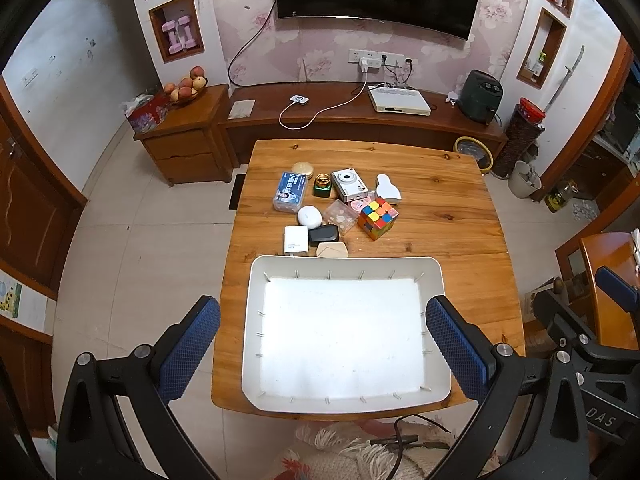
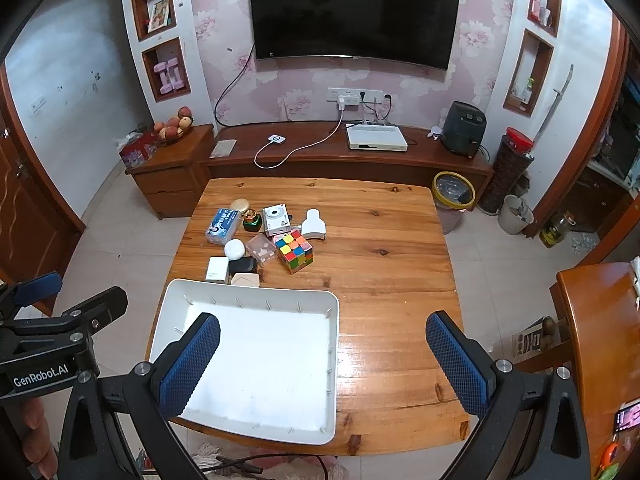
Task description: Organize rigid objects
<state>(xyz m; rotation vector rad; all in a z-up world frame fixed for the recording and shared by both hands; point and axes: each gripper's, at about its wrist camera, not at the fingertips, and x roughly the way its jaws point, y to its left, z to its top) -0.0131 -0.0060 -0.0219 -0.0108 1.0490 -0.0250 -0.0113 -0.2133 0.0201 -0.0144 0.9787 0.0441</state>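
Both tools wide apart above white tray (image 1: 434,276), nothing held

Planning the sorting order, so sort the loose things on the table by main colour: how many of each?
White: 4 - camera, round case, flat box, bottle-shaped box
Blue: 1 - tissue pack
Green: 1 - jar
Black: 1 - case
Tan: 2 - round tin, wooden piece
Clear: 1 - box
Multicolour: 1 - cube
Total: 11
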